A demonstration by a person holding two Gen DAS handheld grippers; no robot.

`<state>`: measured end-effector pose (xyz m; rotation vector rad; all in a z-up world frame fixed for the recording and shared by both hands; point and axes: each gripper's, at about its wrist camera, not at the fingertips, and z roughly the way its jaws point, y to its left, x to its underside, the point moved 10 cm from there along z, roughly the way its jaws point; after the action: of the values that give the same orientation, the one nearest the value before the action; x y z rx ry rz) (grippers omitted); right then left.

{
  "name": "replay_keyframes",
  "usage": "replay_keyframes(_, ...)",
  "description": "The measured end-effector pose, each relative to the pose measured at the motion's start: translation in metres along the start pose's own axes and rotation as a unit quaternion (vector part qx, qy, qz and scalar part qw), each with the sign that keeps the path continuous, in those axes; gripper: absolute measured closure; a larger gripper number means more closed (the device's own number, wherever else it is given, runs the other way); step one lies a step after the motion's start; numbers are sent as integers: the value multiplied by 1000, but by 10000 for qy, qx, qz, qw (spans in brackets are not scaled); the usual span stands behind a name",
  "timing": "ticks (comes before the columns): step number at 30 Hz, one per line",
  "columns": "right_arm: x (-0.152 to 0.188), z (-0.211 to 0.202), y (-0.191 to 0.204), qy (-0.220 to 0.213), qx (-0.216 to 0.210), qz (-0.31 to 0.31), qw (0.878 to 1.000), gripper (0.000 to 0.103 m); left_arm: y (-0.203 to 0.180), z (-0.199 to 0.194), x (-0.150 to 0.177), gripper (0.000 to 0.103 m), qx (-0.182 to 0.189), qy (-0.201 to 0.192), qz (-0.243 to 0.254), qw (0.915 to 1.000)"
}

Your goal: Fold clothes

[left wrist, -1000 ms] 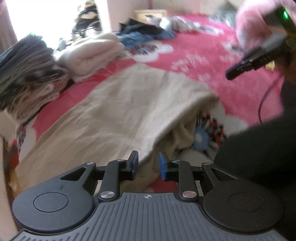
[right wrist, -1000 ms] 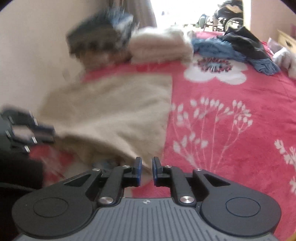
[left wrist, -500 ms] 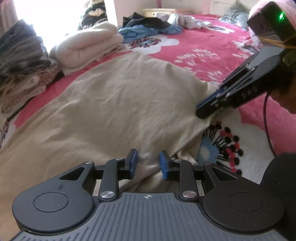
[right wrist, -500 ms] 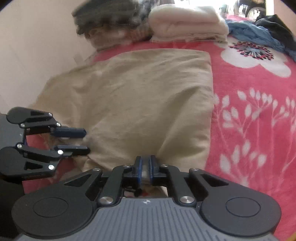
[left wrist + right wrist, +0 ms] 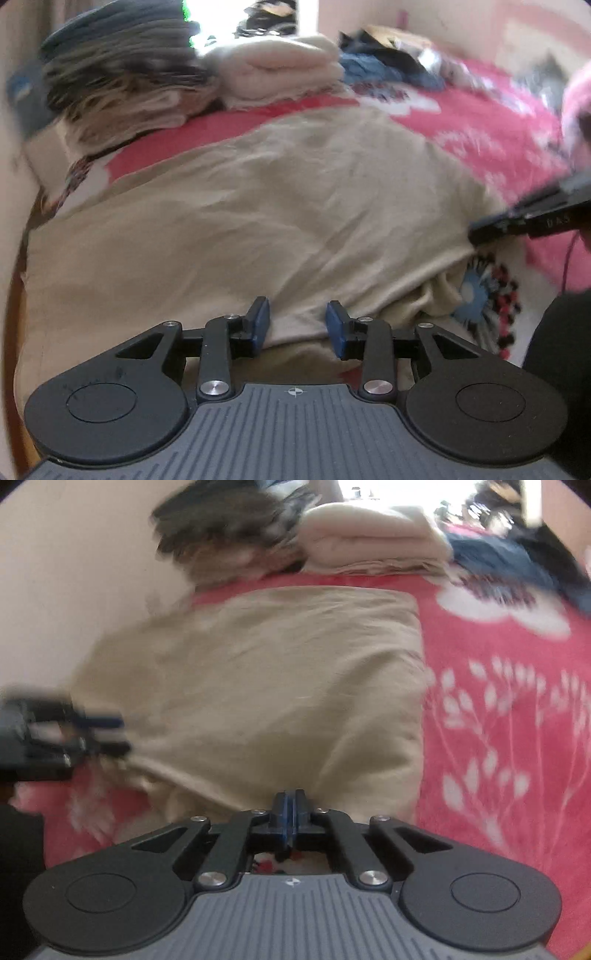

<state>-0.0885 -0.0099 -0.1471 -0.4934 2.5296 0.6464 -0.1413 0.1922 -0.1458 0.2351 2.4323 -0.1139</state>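
Note:
A beige garment (image 5: pixel 277 206) lies spread on the red floral blanket (image 5: pixel 491 140), its near hem bunched. In the left wrist view my left gripper (image 5: pixel 297 326) is open, and the garment's near edge lies between its blue pads. My right gripper (image 5: pixel 480 234) shows at the garment's right front corner. In the right wrist view the right gripper (image 5: pixel 293 805) is shut, its pads pinched on the near hem of the beige garment (image 5: pixel 277 686). The left gripper (image 5: pixel 110 731) is blurred at the garment's left front corner.
At the far end stand a dark striped folded stack (image 5: pixel 122 74) and a cream folded pile (image 5: pixel 280 70). Loose blue and dark clothes (image 5: pixel 388 66) lie beyond. A pale wall (image 5: pixel 74 572) runs on the left. A dark-clad leg (image 5: pixel 561 350) is near right.
The right gripper came down onto the garment's near hem and closed from a narrow gap to fully shut. The left gripper opened wider and moved up to the near edge.

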Motion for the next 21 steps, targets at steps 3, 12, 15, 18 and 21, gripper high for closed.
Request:
replay_keyframes(3, -17, -27, 3, -345, 11, 93, 9994, 92, 7, -18, -12, 68, -16, -168, -122, 9998)
replay_keyframes(12, -26, -12, -36, -357, 441, 460, 9973, 95, 86, -19, -5, 68, -687, -242, -1255, 9894)
replay_keyframes(15, -7, -13, -56, -322, 615, 877, 9937, 94, 98, -22, 1, 68, -813, -234, -1346, 9873)
replay_keyframes(18, -20, -31, -67, -615, 304, 1579, 9851, 83, 109, -26, 6, 68, -934, -231, -1434, 9850)
replay_keyframes(21, -32, -34, -82, -753, 60, 2149, 9737, 68, 111, -33, -3, 68, -966, -376, -1462, 9838)
